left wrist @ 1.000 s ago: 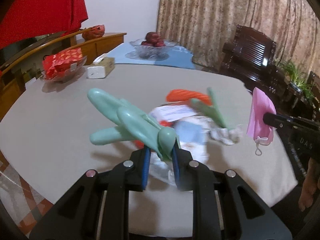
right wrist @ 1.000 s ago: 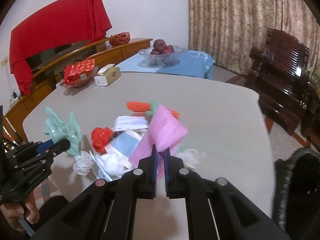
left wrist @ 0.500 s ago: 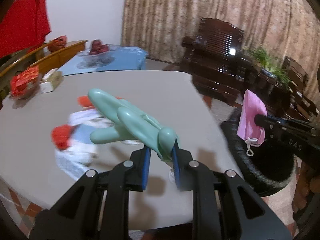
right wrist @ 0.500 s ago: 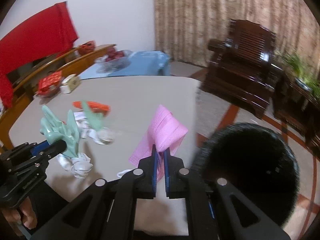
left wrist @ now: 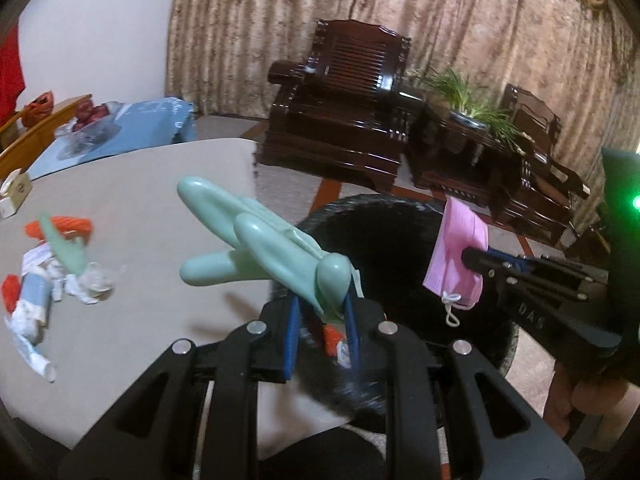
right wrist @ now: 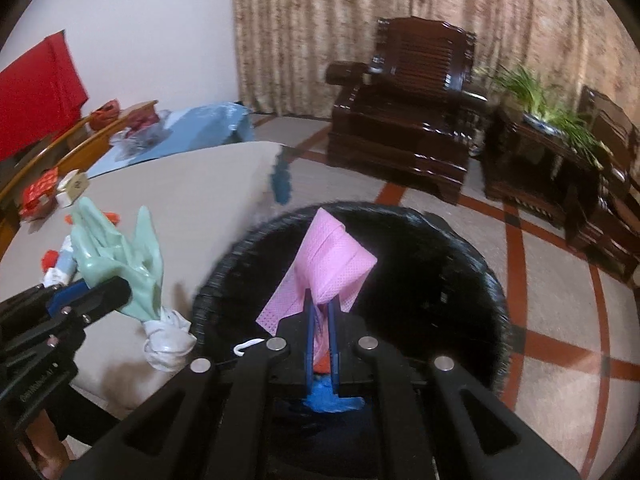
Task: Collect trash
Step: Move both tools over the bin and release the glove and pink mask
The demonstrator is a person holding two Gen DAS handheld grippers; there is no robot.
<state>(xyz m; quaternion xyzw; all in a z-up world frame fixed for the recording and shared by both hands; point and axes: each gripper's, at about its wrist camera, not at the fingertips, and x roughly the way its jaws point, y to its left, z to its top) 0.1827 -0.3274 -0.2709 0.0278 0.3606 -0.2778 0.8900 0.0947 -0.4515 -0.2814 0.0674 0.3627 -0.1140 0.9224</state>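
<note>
My left gripper (left wrist: 320, 304) is shut on a pale green rubber glove (left wrist: 256, 244) and holds it over the near rim of a black trash bin (left wrist: 400, 248). In the right wrist view the glove (right wrist: 120, 260) hangs beside the bin's left rim with a white wad (right wrist: 168, 340) below it. My right gripper (right wrist: 321, 304) is shut on a pink face mask (right wrist: 328, 268), held above the bin's opening (right wrist: 440, 280). The mask also shows in the left wrist view (left wrist: 458, 256). More trash (left wrist: 44, 264) lies on the table (left wrist: 140, 200).
Orange and blue scraps (right wrist: 332, 396) lie inside the bin. A tissue box (left wrist: 14, 194) and a fruit bowl (left wrist: 88, 124) stand at the table's far side. Dark wooden armchairs (right wrist: 404, 136) and a plant (right wrist: 552, 116) stand behind the bin on the tiled floor.
Both grippers have swung right from the trash pile on the table to the black bin, still holding the glove and the mask. The bin now fills the view beneath them.
</note>
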